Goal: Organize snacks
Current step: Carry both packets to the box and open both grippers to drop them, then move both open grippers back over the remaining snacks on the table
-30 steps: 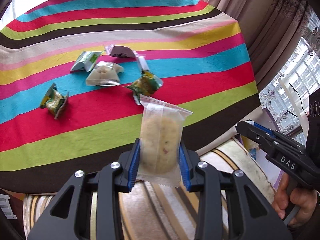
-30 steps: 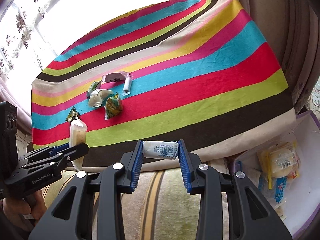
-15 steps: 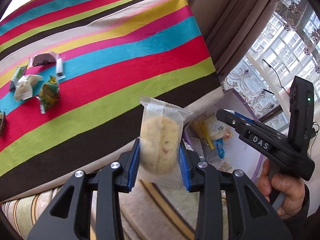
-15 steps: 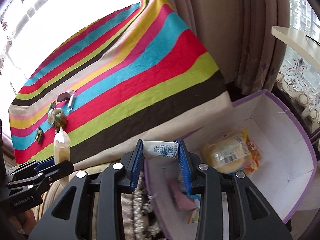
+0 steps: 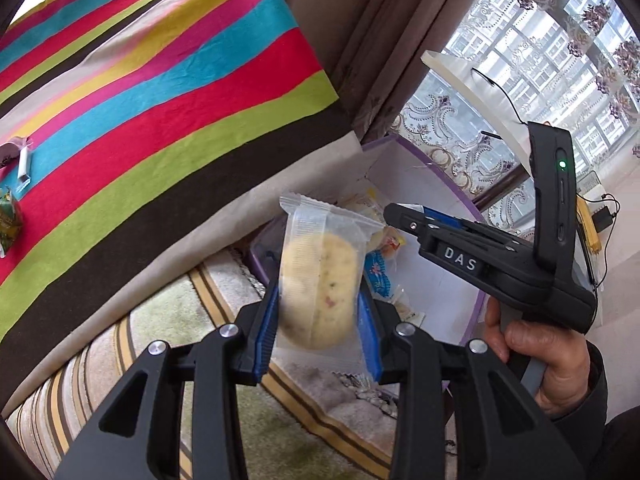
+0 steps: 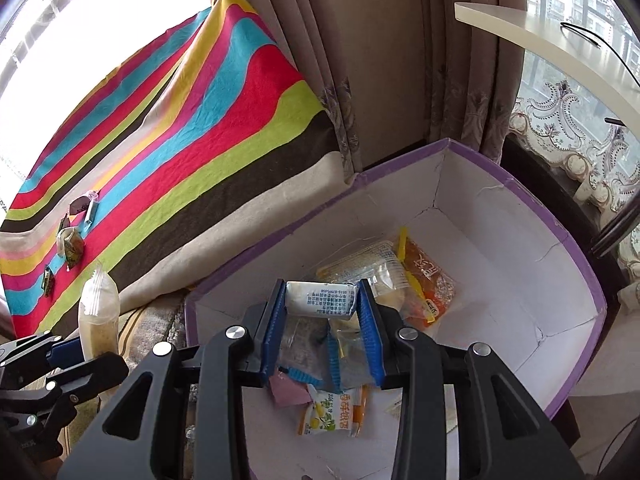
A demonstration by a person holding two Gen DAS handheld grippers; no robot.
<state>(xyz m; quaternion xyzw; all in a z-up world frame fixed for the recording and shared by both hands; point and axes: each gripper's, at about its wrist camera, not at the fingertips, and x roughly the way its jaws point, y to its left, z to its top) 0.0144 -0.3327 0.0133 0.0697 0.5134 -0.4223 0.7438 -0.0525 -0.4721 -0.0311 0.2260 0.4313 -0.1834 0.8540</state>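
Note:
My left gripper (image 5: 319, 297) holds a clear packet with a round cookie (image 5: 320, 276) upright between its blue pads. Its jaws are opening, though the pads still touch the packet. It hangs over the near rim of a purple-edged white box (image 5: 412, 184). My right gripper (image 6: 322, 300) holds a small white printed packet (image 6: 320, 298) crosswise above the inside of the box (image 6: 500, 280). These jaws are opening too, with the pads still on the packet. Several snack packets (image 6: 424, 280) lie on the box floor.
Several small snacks (image 6: 72, 246) remain on the striped cloth (image 6: 200, 120) at the left. Brown curtains (image 6: 400, 80) hang behind the box, and a pale shelf (image 6: 540, 40) juts out above it. A striped rug (image 5: 160, 340) lies below. A hand (image 5: 552, 352) grips the right tool.
Both grippers swung right from the striped cloth to the purple-edged box, carrying their packets. The snacks on the cloth have slid to the far left of both views.

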